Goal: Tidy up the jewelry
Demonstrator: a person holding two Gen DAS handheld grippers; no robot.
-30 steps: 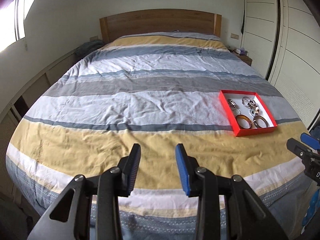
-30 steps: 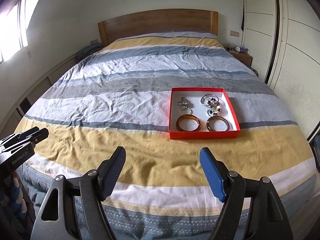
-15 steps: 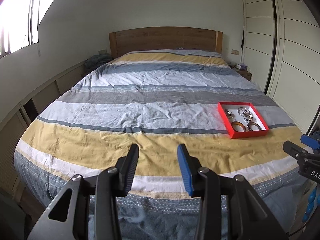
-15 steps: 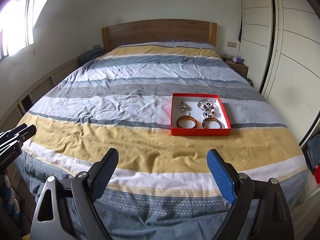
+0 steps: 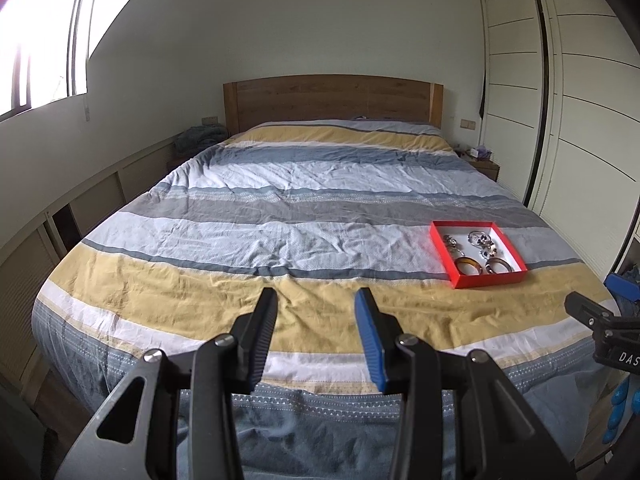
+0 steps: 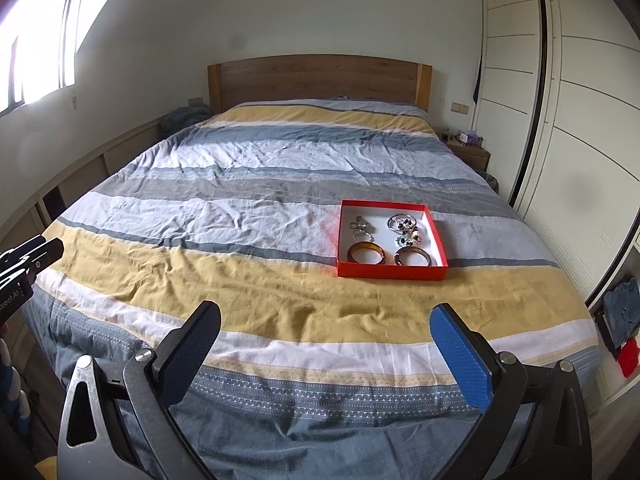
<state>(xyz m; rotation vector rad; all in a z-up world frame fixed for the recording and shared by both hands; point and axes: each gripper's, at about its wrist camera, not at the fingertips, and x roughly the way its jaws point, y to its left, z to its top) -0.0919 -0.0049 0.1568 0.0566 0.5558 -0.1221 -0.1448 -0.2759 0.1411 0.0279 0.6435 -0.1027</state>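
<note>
Left tool (image 5: pixel 316 336), ribbed pads parted, grips nothing above the rumpled striped duvet (image 6: pixel 248 216), while the shallow square red tray (image 6: pixel 390 272) of glossy bangles (image 6: pixel 366 253) lies right, beyond the empty, still-widening right tool (image 6: pixel 326 354).

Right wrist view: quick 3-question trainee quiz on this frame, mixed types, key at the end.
1. True or false: the red tray sits on the bed, with both bangles in its near row.
2. Multiple choice: what is between the pads of the right tongs? A) a bangle B) the tray C) nothing
3. Fill in: the amber bangle lies to the ___ of the dark bangle.

Key: 1 true. 2 C; the tongs are opening and hold nothing. 3 left.
</note>
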